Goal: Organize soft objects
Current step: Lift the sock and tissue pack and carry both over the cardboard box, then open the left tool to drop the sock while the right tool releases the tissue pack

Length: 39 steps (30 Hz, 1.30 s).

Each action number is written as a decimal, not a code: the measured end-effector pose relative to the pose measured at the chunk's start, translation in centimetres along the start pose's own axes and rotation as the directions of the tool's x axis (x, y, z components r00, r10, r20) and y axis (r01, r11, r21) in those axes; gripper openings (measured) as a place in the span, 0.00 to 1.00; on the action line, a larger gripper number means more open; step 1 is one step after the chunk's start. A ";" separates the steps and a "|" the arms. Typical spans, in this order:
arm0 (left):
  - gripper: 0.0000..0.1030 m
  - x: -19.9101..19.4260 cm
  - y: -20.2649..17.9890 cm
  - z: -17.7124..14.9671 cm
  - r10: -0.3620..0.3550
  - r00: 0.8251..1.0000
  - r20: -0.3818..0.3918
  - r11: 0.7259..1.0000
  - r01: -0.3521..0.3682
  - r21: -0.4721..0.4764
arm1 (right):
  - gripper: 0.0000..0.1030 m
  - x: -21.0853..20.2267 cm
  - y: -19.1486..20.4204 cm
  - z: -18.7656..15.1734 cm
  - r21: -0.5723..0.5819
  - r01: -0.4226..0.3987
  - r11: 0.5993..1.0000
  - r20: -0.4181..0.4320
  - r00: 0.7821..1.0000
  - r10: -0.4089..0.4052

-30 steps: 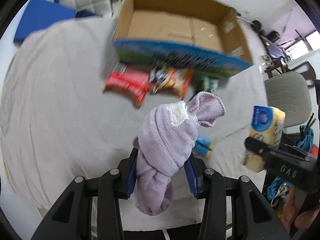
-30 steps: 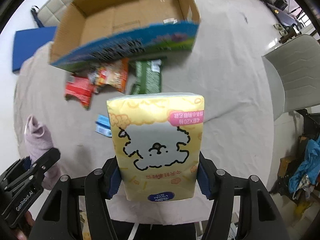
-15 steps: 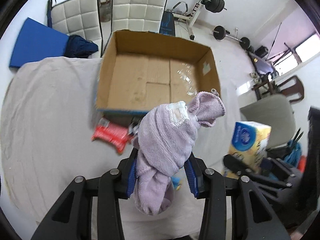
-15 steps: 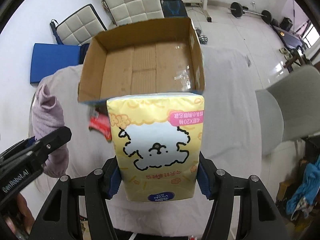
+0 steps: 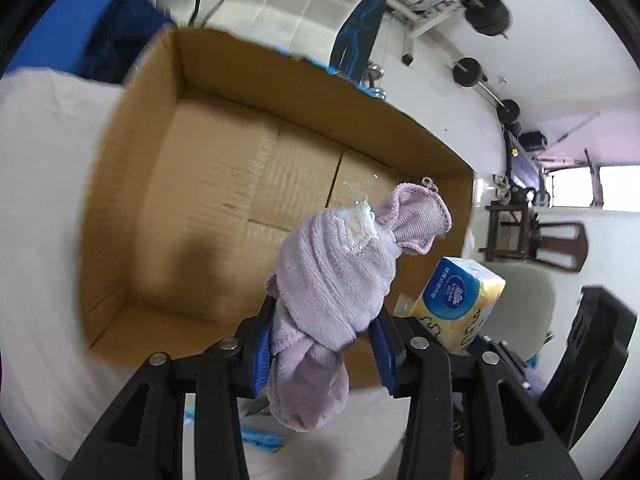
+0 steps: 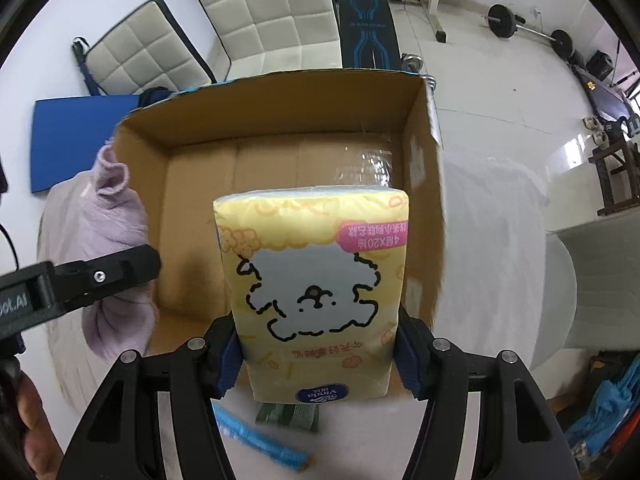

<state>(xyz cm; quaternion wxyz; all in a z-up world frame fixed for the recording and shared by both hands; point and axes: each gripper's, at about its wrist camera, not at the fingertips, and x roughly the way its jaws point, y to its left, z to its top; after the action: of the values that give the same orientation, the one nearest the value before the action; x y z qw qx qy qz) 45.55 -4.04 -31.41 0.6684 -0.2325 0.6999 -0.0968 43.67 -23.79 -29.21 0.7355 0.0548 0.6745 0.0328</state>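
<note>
An open cardboard box sits on the cloth-covered tabletop, quilted chairs and a weight bench behind it. Since a second ago both grippers have come from short of the box to above its near edge. The left gripper clamps a knotted lilac towel, long axis pointing forward into the box. The right gripper squeezes a yellow tissue pack, standing lengthwise forward.

Each camera sits just behind its tongs, looking forward and down along the fingers into the open cardboard box, close up. Both views share the box; the left view catches the tissue pack at its right, the right view the lilac cloth bundle at its left.
</note>
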 end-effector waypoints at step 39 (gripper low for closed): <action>1.00 -2.2 -5.6 -1.3 0.316 0.923 0.217 0.907 -0.362 0.217 | 1.00 3.6 0.9 0.4 -0.026 0.065 0.998 -0.010 0.998 -0.066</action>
<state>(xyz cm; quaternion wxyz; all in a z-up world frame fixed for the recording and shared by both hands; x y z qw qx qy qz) 45.37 -8.12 -26.83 0.7586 -0.0272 0.6493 -0.0463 44.42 -22.47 -32.59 0.7330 0.0229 0.6796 0.0177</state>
